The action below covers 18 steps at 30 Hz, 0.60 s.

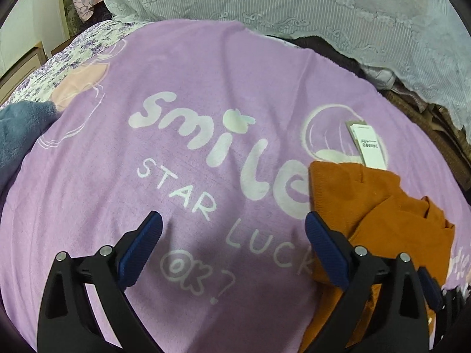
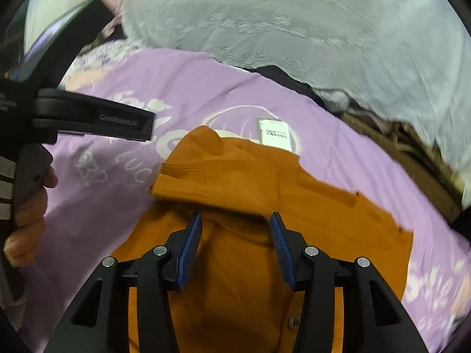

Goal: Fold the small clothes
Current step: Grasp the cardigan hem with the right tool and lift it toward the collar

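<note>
The orange garment (image 2: 235,264) on the blanket (image 1: 206,88) looks soft, light, floppy; best pinched at an edge; left hand-held gripper (image 1: 232,223) released, empty; right hand-held gripper (image 2: 235,220) half-spread, grasping nothing.

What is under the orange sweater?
The rumpled orange knit sweater lies on a purple fleece blanket printed with white letters. It covers the end of the word "smile" and part of a white swirl; a white paper tag sticks out beyond it.

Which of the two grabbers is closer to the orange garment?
Right. The right gripper hangs directly over the orange garment, jaws apart; the left gripper is open over the purple blanket beside it.
</note>
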{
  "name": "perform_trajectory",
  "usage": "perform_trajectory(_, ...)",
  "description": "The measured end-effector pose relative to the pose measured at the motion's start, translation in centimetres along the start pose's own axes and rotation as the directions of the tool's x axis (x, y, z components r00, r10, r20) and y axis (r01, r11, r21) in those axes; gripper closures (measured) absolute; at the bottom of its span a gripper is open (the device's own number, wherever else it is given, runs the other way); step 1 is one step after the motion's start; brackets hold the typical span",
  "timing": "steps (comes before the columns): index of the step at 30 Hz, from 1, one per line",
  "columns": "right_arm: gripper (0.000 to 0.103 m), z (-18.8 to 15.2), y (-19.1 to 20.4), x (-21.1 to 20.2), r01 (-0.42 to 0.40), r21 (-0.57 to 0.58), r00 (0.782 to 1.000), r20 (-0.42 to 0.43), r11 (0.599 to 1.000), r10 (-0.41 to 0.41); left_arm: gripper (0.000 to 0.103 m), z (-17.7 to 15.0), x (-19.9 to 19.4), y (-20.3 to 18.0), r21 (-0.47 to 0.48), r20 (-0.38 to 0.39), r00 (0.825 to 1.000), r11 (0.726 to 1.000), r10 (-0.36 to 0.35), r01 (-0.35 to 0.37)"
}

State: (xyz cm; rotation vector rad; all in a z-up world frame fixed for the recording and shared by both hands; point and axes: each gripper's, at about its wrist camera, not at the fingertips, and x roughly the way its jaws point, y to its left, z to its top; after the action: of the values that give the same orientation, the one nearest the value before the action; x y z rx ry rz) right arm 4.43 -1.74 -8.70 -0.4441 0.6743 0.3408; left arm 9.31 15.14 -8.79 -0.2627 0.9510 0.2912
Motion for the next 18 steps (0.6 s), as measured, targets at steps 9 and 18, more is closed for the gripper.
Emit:
perform_trajectory(9, 0.103, 1.3, -2.9, 1.0, -0.018, 0.121, 1.000, 0.022, 0.992, 0.015, 0.008, -0.1, 0.7, -0.4, 0.010, -0.013, 1.000, 1.000, 0.011, -0.011)
perform_trajectory(18, 0.042, 0.0, -2.9, -0.6, -0.040, 0.016, 0.997, 0.067, 0.999, 0.039, 0.008, -1.0, 1.6, -2.2, 0.088, -0.014, 0.998, 0.994, 0.068, -0.067)
